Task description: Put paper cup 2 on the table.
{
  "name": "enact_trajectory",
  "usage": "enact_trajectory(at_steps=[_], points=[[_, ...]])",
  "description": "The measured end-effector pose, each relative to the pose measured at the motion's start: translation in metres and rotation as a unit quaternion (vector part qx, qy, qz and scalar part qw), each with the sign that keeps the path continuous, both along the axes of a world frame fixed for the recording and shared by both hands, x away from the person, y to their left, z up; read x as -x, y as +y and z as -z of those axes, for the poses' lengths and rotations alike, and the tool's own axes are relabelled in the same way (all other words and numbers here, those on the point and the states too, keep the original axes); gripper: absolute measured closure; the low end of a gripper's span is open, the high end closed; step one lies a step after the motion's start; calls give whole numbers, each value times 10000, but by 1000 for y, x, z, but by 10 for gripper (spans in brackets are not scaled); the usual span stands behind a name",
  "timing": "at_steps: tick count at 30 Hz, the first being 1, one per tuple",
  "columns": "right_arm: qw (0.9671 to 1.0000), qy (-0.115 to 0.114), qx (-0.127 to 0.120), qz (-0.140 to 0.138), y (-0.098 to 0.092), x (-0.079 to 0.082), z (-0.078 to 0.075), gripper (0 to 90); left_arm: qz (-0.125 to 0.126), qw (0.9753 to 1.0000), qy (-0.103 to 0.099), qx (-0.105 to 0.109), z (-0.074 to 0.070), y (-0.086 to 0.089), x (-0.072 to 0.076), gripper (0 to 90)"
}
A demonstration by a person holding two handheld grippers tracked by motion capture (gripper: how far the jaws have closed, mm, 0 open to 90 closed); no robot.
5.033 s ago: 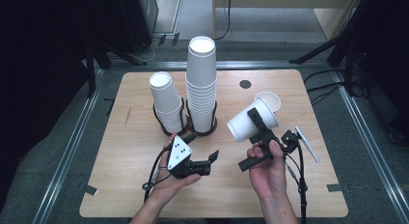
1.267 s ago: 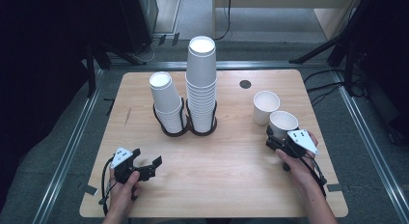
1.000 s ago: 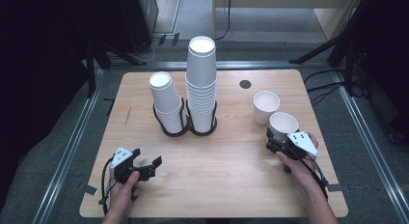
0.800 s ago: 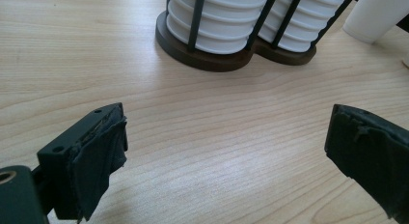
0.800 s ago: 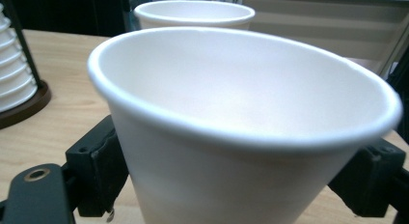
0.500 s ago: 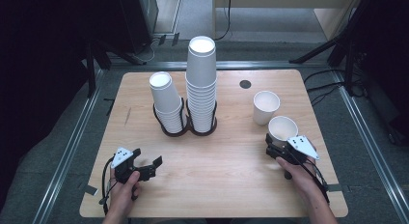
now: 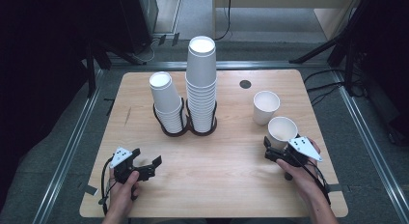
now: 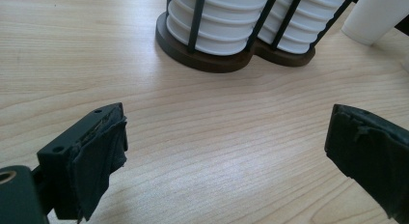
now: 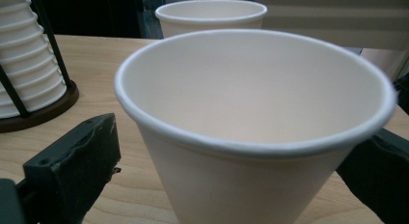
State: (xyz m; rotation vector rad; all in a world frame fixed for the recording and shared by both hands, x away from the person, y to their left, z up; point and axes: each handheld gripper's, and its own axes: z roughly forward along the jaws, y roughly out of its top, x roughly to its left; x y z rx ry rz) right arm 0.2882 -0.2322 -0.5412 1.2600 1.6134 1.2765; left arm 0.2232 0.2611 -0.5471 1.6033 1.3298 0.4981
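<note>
A: Right claw [image 7: 271, 151] sits at the near white paper cup [image 7: 282, 132], upright on the light wooden table [image 7: 231, 185], right side. Black jaws stand wide on either flank of it; no squeeze visible in the right gripper view.

B: So the cup looks set down, release step. Left claw [image 7: 150, 166]?

A: Spread wide, holding nothing, low at the front left.

B: Next likely calls for backing off straight, sparing the second white paper cup [image 7: 265, 106] just behind.
</note>
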Motion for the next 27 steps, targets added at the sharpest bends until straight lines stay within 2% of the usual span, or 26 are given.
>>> enact_trajectory(at_steps=[5, 9, 15, 20, 27], points=[[10000, 3, -73, -25, -3, 7, -5, 0, -20, 10000, -22, 1, -2, 1, 2, 14], [9999, 3, -94, -65, -9, 13, -7, 0, -34, 9997, -47, -252, -1, 0, 3, 14], [9999, -63, -150, 43, -22, 25, -9, 0, -156, 9997, -52, -186, -4, 9, 7, 14], [9997, -128, -155, 163, -39, 36, -12, 0, -228, 9995, -58, -192, -6, 17, 15, 14], [9993, -126, -78, 330, -65, 54, -5, 0, -412, 9990, -10, -167, -4, 34, 25, 14]])
